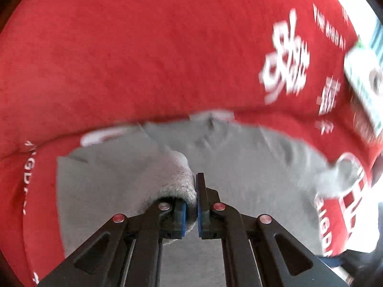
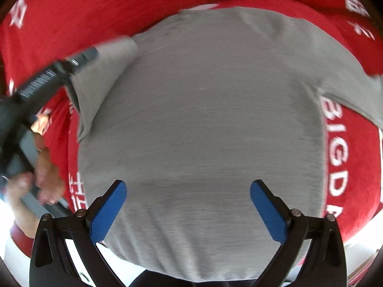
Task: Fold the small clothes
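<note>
A small grey shirt [image 2: 203, 124] lies flat on a red cloth with white lettering [image 2: 354, 157]. My right gripper [image 2: 188, 191] hangs open above the shirt's near part, its blue pads wide apart and empty. My left gripper [image 1: 192, 198] is shut on a bunched grey sleeve edge [image 1: 177, 179] of the shirt [image 1: 251, 179]. In the right wrist view the left gripper [image 2: 83, 56] shows at the upper left, holding the sleeve [image 2: 105, 71] folded in over the shirt's body.
The red cloth [image 1: 143, 59] covers the whole surface around the shirt. A white and green box [image 1: 363, 76] sits at the right edge of the left wrist view. The person's hand [image 2: 43, 172] holds the left gripper's handle.
</note>
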Available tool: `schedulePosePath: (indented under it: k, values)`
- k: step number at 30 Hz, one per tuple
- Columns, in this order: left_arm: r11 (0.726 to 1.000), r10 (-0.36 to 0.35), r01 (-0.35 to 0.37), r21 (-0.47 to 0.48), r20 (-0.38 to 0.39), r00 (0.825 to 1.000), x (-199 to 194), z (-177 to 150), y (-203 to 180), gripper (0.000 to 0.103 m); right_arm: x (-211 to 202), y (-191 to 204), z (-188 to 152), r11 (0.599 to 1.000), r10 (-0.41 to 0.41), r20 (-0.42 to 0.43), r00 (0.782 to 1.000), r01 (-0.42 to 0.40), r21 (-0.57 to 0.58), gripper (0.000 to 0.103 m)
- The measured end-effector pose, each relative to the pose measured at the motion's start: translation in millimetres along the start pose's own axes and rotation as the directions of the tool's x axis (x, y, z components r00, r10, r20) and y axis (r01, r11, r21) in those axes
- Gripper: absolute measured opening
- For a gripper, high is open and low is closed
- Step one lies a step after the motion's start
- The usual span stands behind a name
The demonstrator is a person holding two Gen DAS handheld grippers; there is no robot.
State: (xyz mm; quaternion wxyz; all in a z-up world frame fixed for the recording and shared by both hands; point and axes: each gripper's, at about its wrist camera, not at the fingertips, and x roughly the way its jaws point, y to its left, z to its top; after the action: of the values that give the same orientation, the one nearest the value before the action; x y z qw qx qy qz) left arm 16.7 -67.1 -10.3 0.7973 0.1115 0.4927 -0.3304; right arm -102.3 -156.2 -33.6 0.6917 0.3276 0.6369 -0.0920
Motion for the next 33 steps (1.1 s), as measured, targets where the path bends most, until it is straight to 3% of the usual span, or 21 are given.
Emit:
schedulePosePath:
  k: [3,8,10,11,12,14,17,21,24,27,31,33]
  values:
    - [0.997,0.067,-0.063,0.055,-0.083,0.994,17.2,-18.3,-15.4,0.007,-0.6,-26.7,1.8,0.998,-0.007,-0.001,1.000,0.007,0.058,0.103]
    - [0.998,0.069,-0.067,0.020,-0.129,0.989,2.9,-34.3,-0.1,0.008,-5.3,-43.4,7.9,0.997,-0.015,0.011,1.000,0.014,0.071,0.103]
    - [0.996,0.081,-0.084,-0.012,-0.127,0.989,-13.0,-37.4,14.8,0.043,-8.4,-42.0,15.5,0.999,-0.025,0.026,0.999,0.024,0.044,0.103]
    - [0.994,0.102,-0.107,-0.033,-0.114,0.988,-25.1,-40.3,26.5,0.083,-9.9,-36.4,20.3,0.999,-0.035,0.037,0.999,0.035,0.019,0.103]
    - [0.990,0.131,-0.136,-0.047,-0.097,0.987,-33.9,-42.3,36.7,0.096,-10.8,-26.8,24.1,0.999,-0.047,0.051,0.998,0.048,-0.016,0.103]
    - [0.975,0.213,-0.217,-0.051,-0.071,0.974,-54.2,-48.8,59.9,0.096,-11.7,-7.9,31.8,0.993,-0.059,0.081,0.995,0.066,-0.093,0.103]
    - [0.952,0.280,-0.291,-0.090,-0.122,0.952,-60.4,-57.9,97.6,0.096,-11.5,38.0,45.8,0.960,-0.053,0.136,0.989,0.088,-0.265,0.103]
    - [0.916,0.278,-0.332,-0.226,-0.239,0.930,-52.9,-75.8,159.3,0.096,12.3,115.6,55.8,0.862,-0.016,0.154,0.988,0.092,-0.498,0.102]
    - [0.892,0.246,-0.333,-0.305,-0.290,0.925,-45.4,-95.0,189.0,0.096,46.8,165.1,57.3,0.773,-0.010,0.139,0.990,0.095,-0.627,0.097]
    - [0.895,0.216,-0.308,-0.324,-0.288,0.933,-41.6,-102.2,190.0,0.096,79.5,191.0,53.8,0.704,-0.059,0.133,0.989,0.135,-0.697,0.090]
    - [0.914,0.210,-0.291,-0.282,-0.285,0.935,-39.8,-109.0,179.5,0.096,104.1,194.4,51.6,0.682,-0.096,0.095,0.991,0.135,-0.718,0.087]
    - [0.919,0.209,-0.286,-0.271,-0.282,0.936,-39.4,-111.7,178.4,0.096,100.9,192.0,49.6,0.682,-0.070,0.085,0.994,0.110,-0.723,0.087]
